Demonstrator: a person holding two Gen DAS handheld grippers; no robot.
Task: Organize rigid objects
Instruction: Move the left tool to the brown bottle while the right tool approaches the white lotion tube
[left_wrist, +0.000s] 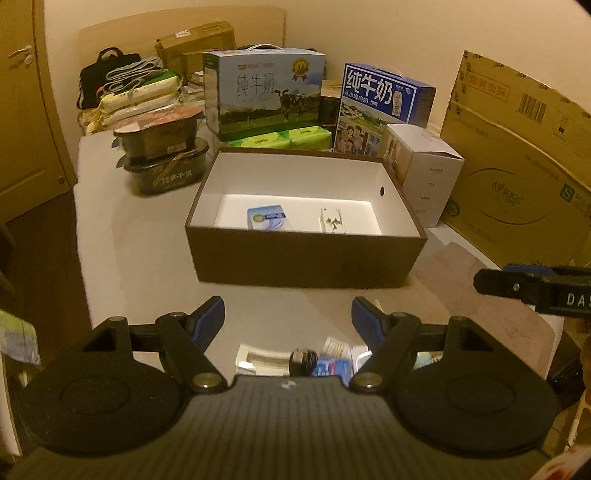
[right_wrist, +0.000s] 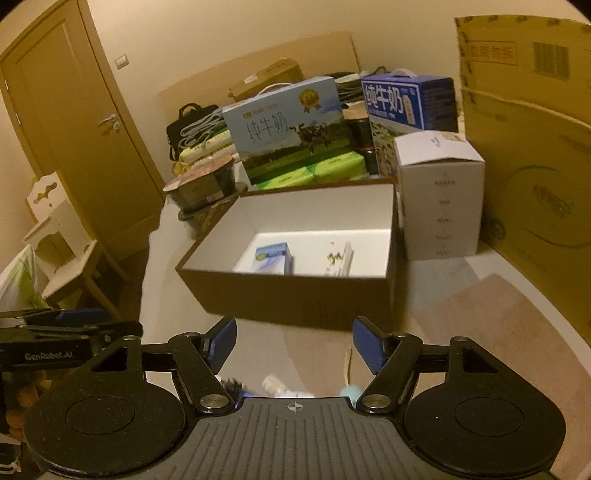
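A brown open box (left_wrist: 306, 258) with a white inside stands on the table; it also shows in the right wrist view (right_wrist: 295, 295). In it lie a small blue-and-white carton (left_wrist: 267, 218) (right_wrist: 273, 258) and a small white packet (left_wrist: 332, 220) (right_wrist: 340, 258). My left gripper (left_wrist: 288, 317) is open and empty, in front of the box. Under it lie several small items (left_wrist: 314, 360), partly hidden. My right gripper (right_wrist: 293, 341) is open and empty, also in front of the box; it shows at the right edge of the left wrist view (left_wrist: 535, 284).
Behind the box stand two milk cartons (left_wrist: 264, 92) (left_wrist: 384, 107), green tissue packs (left_wrist: 280, 138), stacked dark food tubs (left_wrist: 162, 158), a white box (left_wrist: 428, 177) and a large cardboard box (left_wrist: 524, 166). A door (right_wrist: 74, 122) and a white stool (right_wrist: 62, 236) are at left.
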